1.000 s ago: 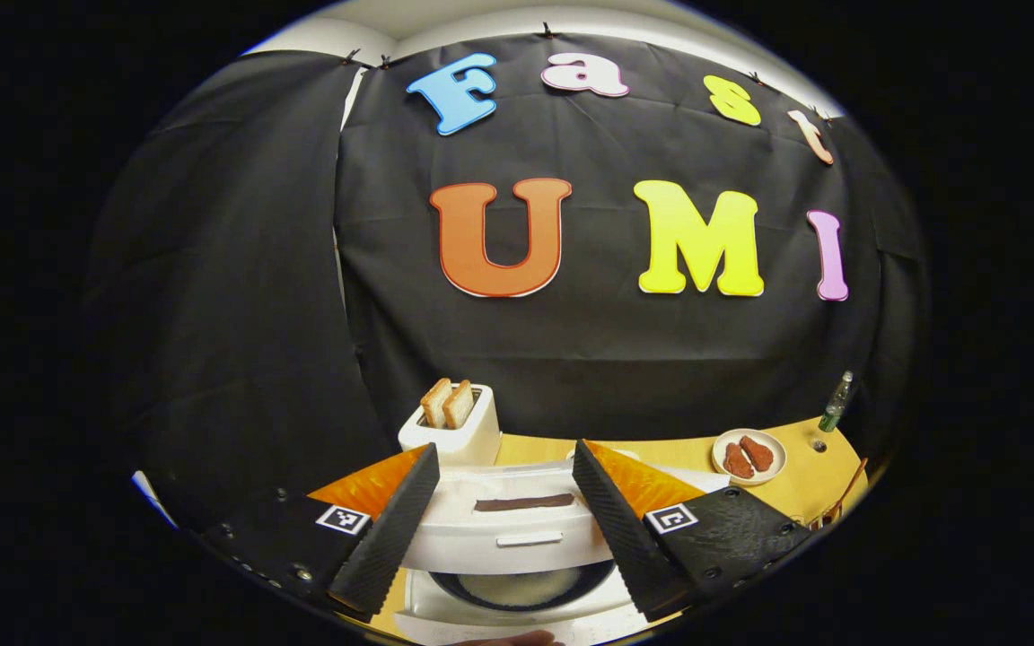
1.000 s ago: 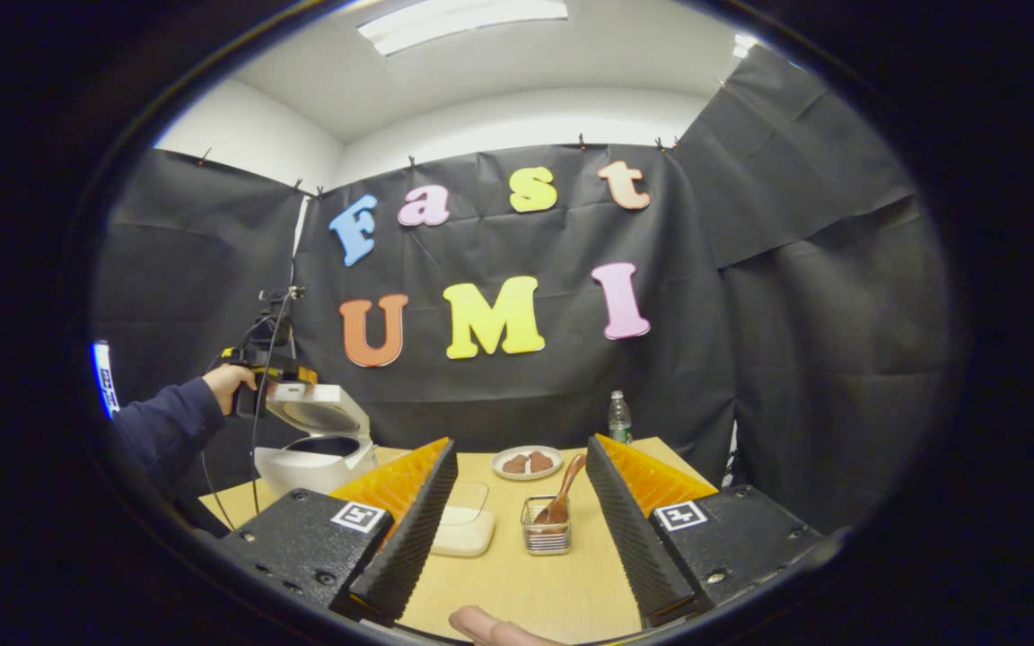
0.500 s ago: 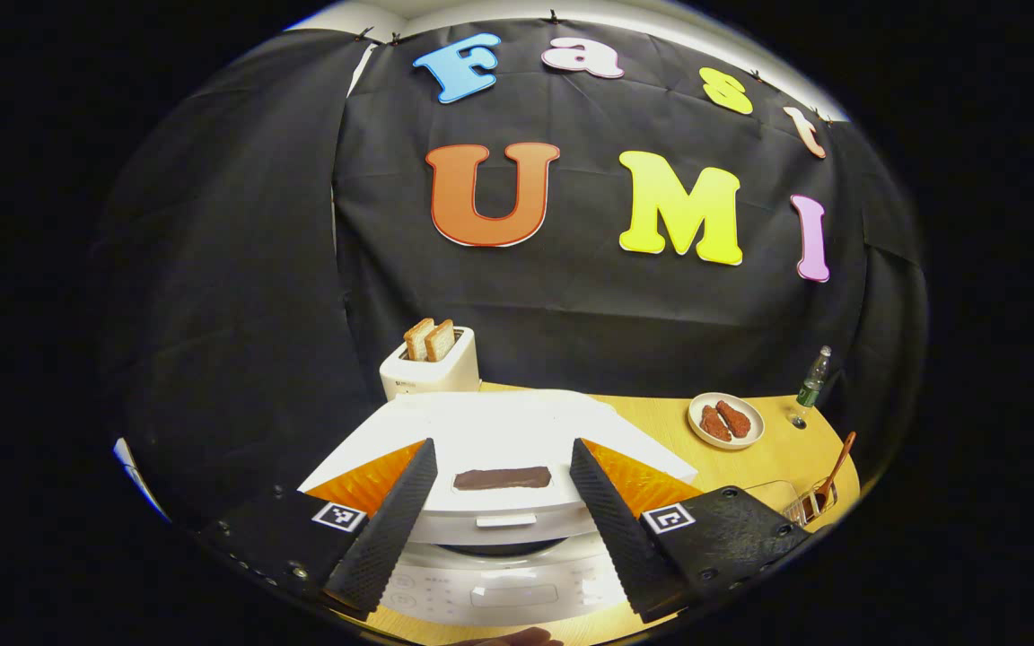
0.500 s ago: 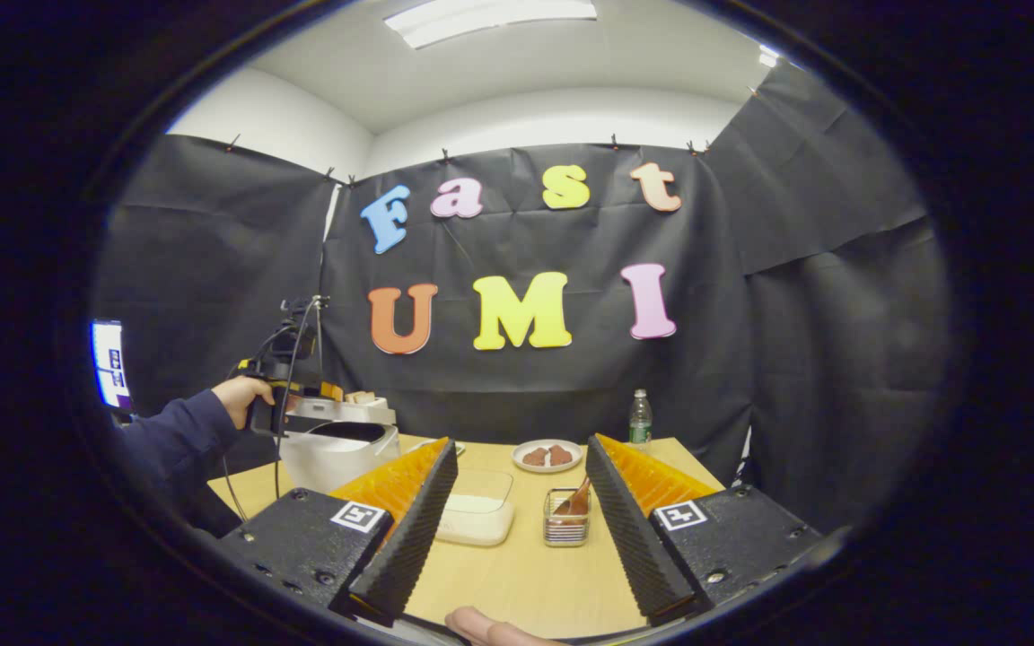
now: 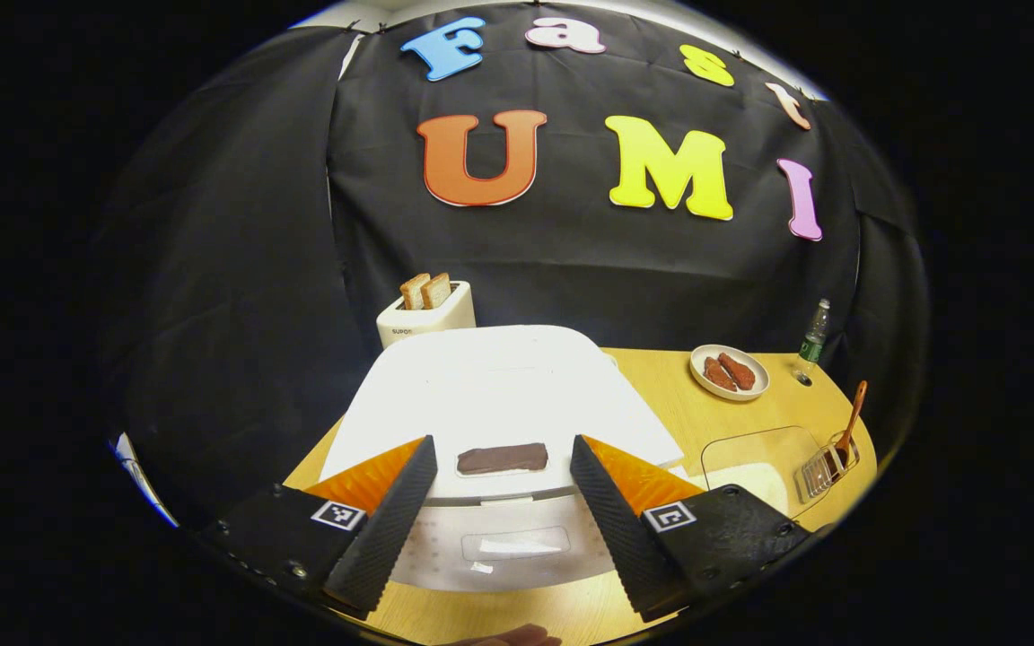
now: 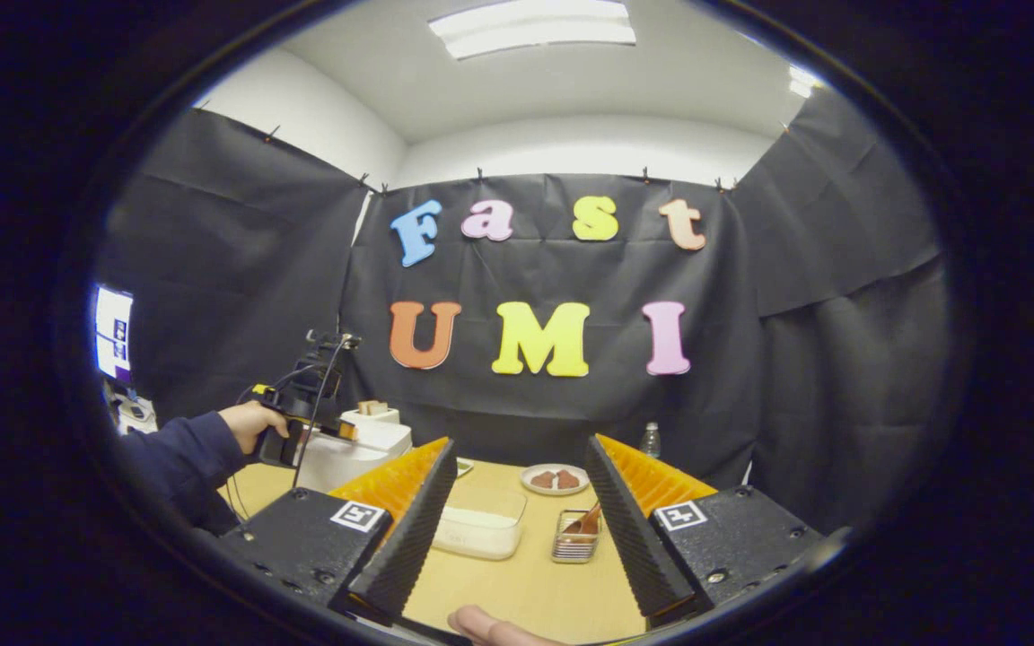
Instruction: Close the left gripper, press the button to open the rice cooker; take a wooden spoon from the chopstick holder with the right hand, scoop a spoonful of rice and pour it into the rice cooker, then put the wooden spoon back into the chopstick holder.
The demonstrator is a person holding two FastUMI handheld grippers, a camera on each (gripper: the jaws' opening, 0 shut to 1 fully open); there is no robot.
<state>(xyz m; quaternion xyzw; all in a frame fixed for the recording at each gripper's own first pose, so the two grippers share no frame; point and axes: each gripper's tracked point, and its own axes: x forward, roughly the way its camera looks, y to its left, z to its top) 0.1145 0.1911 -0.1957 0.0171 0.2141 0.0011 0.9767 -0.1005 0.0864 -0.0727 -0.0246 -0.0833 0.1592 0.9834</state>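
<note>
White rice cooker point(image 5: 499, 404) sits at the left end of the wooden table point(image 5: 661, 404), lid down flat, dark strip point(image 5: 502, 458) near the lid's front edge, front panel below it. Left gripper point(image 5: 501, 511) hangs just in front of and above the cooker, jaws wide apart, nothing between them; the lid's front edge and the dark strip show in the gap. Whether either finger touches the cooker, can't tell. Right gripper view has the same cooker point(image 6: 351, 453) at far left with a hand point(image 6: 252, 423) in a dark sleeve holding the left gripper point(image 6: 328, 429) over it. Wire chopstick holder point(image 5: 827, 458) is at the table's right end, wooden spoon point(image 5: 851, 414) standing in it, handle leaning up and right. In the right gripper view the holder point(image 6: 576, 536) and spoon point(image 6: 591, 519) sit between the right gripper's fingers but farther off. Clear container point(image 6: 481, 523) with rice in the bottom is just left of the holder. Right gripper point(image 6: 517, 529) jaws wide, empty, above the table's near edge; a fingertip shows at the bottom of its view. Farther back: plate point(image 5: 729, 371) with two brown pieces, bottle point(image 5: 811, 332) at the far right corner, toaster point(image 5: 424, 316) with two slices behind the cooker.
</note>
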